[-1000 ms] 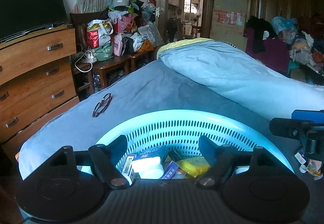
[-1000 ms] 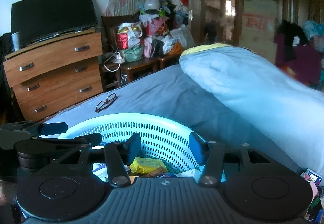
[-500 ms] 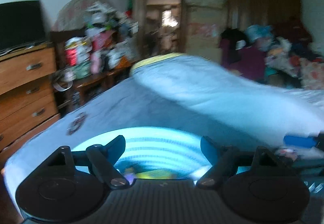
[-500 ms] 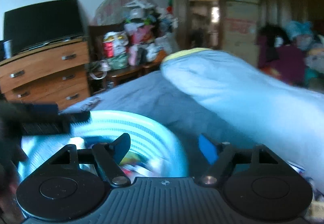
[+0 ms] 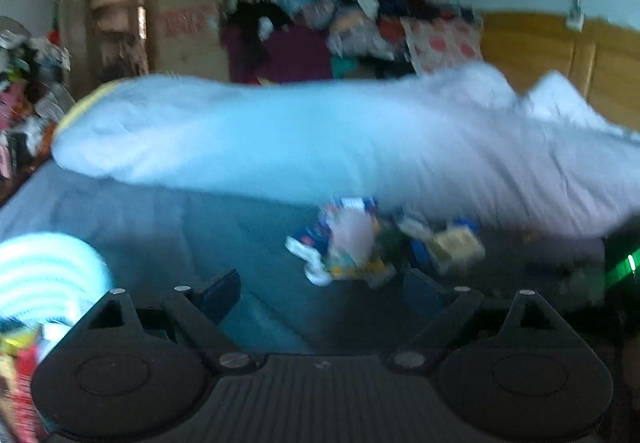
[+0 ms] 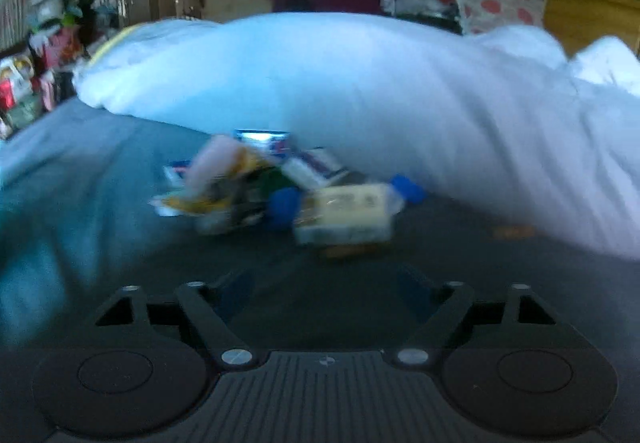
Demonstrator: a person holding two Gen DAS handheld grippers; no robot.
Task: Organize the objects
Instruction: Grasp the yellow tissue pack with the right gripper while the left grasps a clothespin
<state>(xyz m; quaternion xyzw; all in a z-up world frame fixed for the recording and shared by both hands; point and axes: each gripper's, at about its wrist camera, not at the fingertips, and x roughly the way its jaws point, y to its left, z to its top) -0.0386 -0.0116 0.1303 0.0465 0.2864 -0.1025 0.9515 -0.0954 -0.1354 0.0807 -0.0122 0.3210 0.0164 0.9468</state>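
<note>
A blurred heap of small packets and boxes (image 5: 360, 243) (image 6: 280, 195) lies on the grey-blue bedsheet just below the rolled duvet. A pale box with blue caps beside it (image 6: 344, 211) is at the heap's right end. The light-blue perforated basket (image 5: 44, 275) with items inside shows only at the left edge of the left wrist view. My left gripper (image 5: 324, 291) hovers over bare sheet short of the heap, jaws opening, nothing between them. My right gripper (image 6: 324, 287) also hangs before the heap, its jaws opening and empty.
A long light-blue rolled duvet (image 5: 320, 139) (image 6: 360, 91) crosses the bed behind the heap. Piled clothes and a cardboard box (image 5: 188, 7) stand beyond it. A wooden headboard (image 5: 560, 59) is at the right. Cluttered bags (image 6: 36, 63) line the left wall.
Both views swung right, away from the basket and dresser toward the heap of packets by the duvet. Both grippers dropped lower over the bed, and the right jaws spread much wider.
</note>
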